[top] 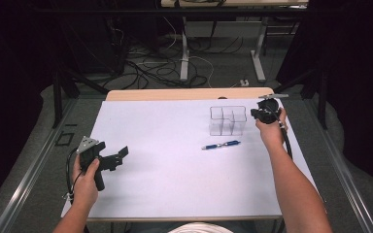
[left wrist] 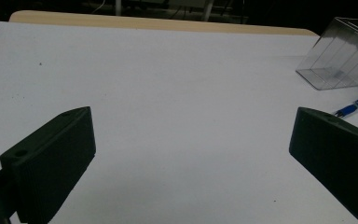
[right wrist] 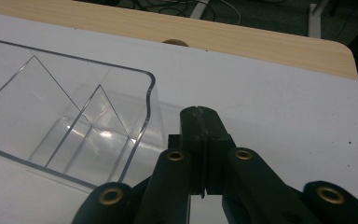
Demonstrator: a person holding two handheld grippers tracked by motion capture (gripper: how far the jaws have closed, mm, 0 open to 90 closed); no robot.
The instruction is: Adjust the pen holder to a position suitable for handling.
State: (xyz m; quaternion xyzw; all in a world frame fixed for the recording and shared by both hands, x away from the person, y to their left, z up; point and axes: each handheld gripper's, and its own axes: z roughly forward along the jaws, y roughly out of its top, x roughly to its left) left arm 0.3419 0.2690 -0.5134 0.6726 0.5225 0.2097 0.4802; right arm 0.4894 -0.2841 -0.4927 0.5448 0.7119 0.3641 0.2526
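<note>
— Right gripper [top: 258, 113], what does it hold?
— Nothing; its jaws are pressed together, just beside the clear organizer [top: 228, 121], at the table's [top: 175, 184] far right.
— And the left gripper [top: 121, 156]?
— Wide open, empty, well apart from the blue pen [top: 221, 144].

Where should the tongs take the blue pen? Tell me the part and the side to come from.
Grip the pen at mid-barrel, coming straight down from above. It lies flat on the white table, roughly crosswise, so the jaws should straddle the barrel from its near and far sides. It lies apart from the clear organizer, so there seems room. The right tongs, now shut, look nearest and must open first.
</note>
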